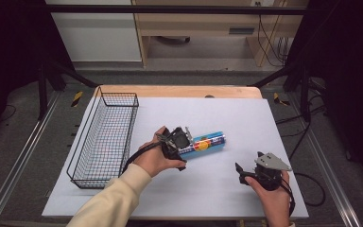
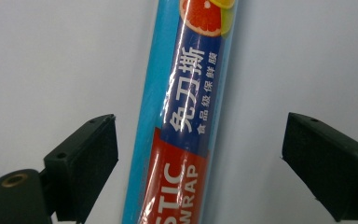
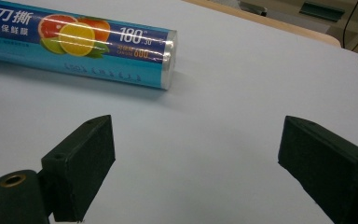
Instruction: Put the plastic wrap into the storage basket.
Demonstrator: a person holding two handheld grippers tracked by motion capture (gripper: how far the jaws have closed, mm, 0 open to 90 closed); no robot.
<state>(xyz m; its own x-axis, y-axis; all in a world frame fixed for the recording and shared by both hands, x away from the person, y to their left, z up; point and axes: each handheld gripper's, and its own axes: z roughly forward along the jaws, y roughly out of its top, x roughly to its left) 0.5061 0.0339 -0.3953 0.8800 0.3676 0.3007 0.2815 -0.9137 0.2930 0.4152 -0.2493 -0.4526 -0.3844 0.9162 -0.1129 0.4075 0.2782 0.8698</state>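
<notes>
In the high view, the left tool (image 1: 185,140) sits over 1 end of the plastic wrap roll (image 1: 208,142), which lies flat on the white worktop (image 1: 227,189) just right of the wire basket (image 1: 105,137); the right tool (image 1: 246,171) waits well apart, near the front edge. In the left gripper view, the roll (image 2: 186,121) runs lengthwise between 2 open jaws, neither pad touching it; a grip this near the end could let the long roll tip or swing. In the right gripper view, the right tool's jaws stand open and empty, the roll (image 3: 88,44) lying beyond them; its glossy film could slip.
</notes>
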